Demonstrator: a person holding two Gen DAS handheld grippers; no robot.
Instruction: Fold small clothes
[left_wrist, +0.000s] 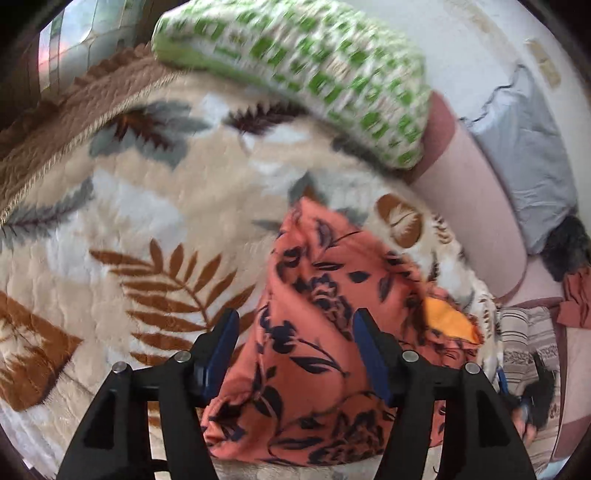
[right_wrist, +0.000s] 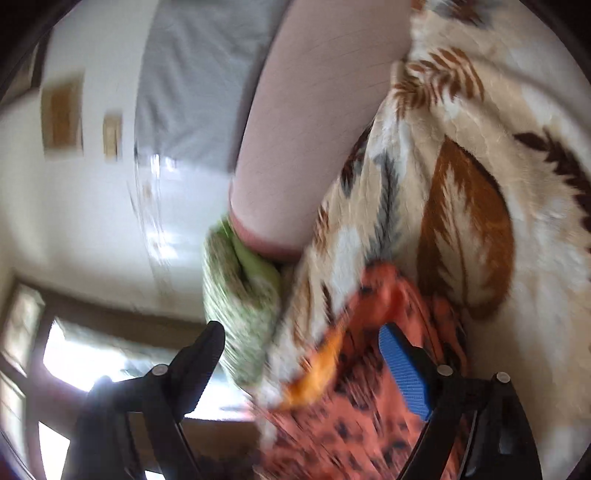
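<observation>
A small orange garment with a dark floral print (left_wrist: 314, 295) lies bunched on a cream blanket with brown and grey leaves (left_wrist: 147, 206). A plain orange patch (left_wrist: 448, 321) shows at its right edge. My left gripper (left_wrist: 295, 328) points down over the garment, open, with the cloth lying between its blue pads and neither pad pressing on it. In the blurred right wrist view the same garment (right_wrist: 369, 424) sits at the lower right. My right gripper (right_wrist: 301, 339) is wide open, its blue-padded finger (right_wrist: 406, 373) over the cloth and its other finger off the blanket's edge.
A green-and-white checked pillow (left_wrist: 314, 66) lies at the far end of the blanket, next to a pink bolster (left_wrist: 476, 206) and a grey pillow (left_wrist: 528, 147). Striped cloth (left_wrist: 524, 339) is heaped at the right. A window (right_wrist: 74, 350) shows past the bed's edge.
</observation>
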